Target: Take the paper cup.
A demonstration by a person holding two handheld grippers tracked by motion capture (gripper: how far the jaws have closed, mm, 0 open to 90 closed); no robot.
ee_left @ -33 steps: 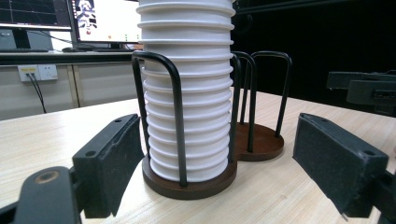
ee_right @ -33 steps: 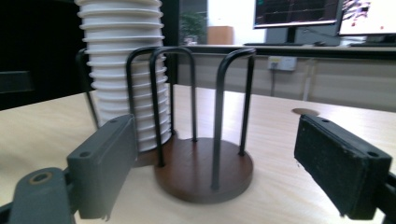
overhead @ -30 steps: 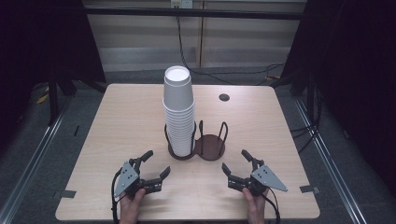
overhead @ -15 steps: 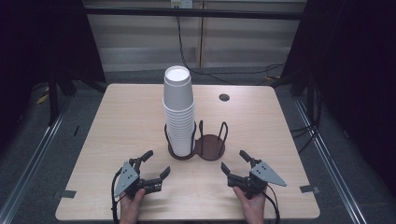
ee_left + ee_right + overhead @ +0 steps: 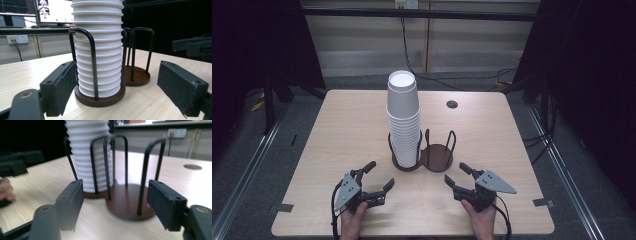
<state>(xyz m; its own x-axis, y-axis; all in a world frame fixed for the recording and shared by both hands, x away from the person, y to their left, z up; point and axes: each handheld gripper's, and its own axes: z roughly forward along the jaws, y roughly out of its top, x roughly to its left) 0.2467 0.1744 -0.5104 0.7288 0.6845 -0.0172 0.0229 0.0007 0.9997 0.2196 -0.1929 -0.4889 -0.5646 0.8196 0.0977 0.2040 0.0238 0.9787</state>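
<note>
Now we hold both grippers low at the near edge, the left gripper (image 5: 376, 176) and right gripper (image 5: 457, 176) each with jaws apart, gripping nothing; the right's have just been closing. Between them, farther off, the cup stack (image 5: 403, 116) stands in the holder (image 5: 437, 157).

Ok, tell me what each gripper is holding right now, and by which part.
Nothing is held. The left gripper and right gripper both stand with jaws apart and bare, short of the cup stack in its holder.
</note>
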